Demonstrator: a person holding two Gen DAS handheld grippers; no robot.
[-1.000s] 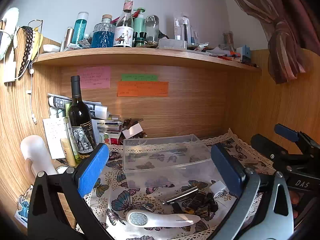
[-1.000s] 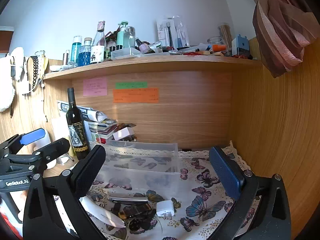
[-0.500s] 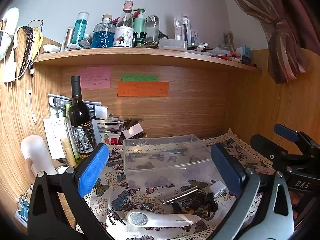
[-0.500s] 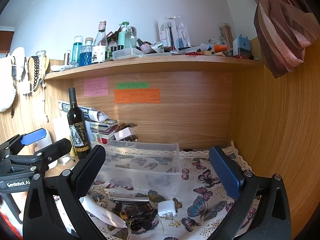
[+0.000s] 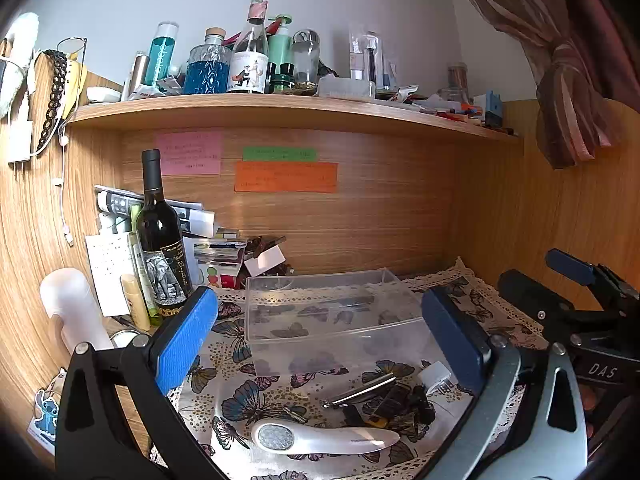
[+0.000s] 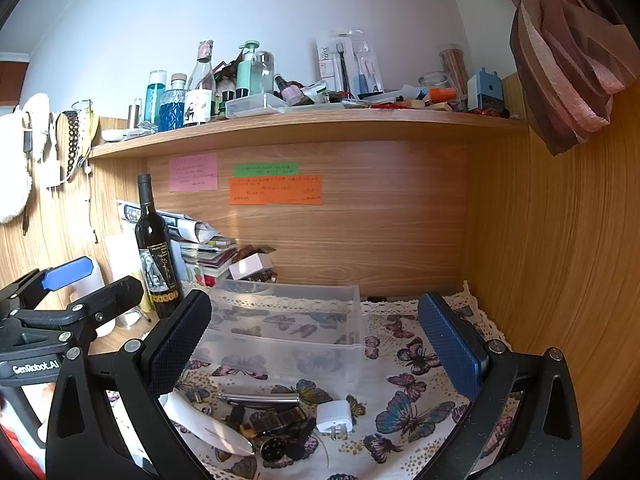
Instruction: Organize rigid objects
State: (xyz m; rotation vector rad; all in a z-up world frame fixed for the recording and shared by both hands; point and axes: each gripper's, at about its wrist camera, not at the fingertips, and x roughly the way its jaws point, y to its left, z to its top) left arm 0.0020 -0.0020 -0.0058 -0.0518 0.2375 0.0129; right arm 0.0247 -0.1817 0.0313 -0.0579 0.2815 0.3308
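**Small Hard Things Wait by the Clear Box**

While both grippers hang above the cloth, nothing is picked up yet. The left gripper (image 5: 320, 340) has its blue fingers wide apart and holds nothing. The right gripper (image 6: 316, 344) has its fingers wide apart too, and it is empty as well.

On the butterfly cloth (image 6: 404, 404) sits a clear box (image 5: 324, 312). It looks empty. Just in front of the box lies a little pile of hard things. I can see a white handle thing (image 5: 324, 438) with a round silver face, a shiny metal stick (image 5: 358, 390), a white plug (image 6: 334, 414) and some small dark bits (image 6: 280, 426) I cannot name.

I think these things all belong in the box. They look light and stiff, so they should not bend or squash. The metal stick looks smooth and thin, so it may slip or roll. Grabbing it across its middle seems best. The white handle thing is long and rounded, so its narrow part is a good spot to hold. The plug is blocky, so its flat sides should be easy to pinch. The dark bits lie touching each other, so one may drag another along.

A tall wine bottle (image 5: 160, 240) stands off to the left, near the wall.
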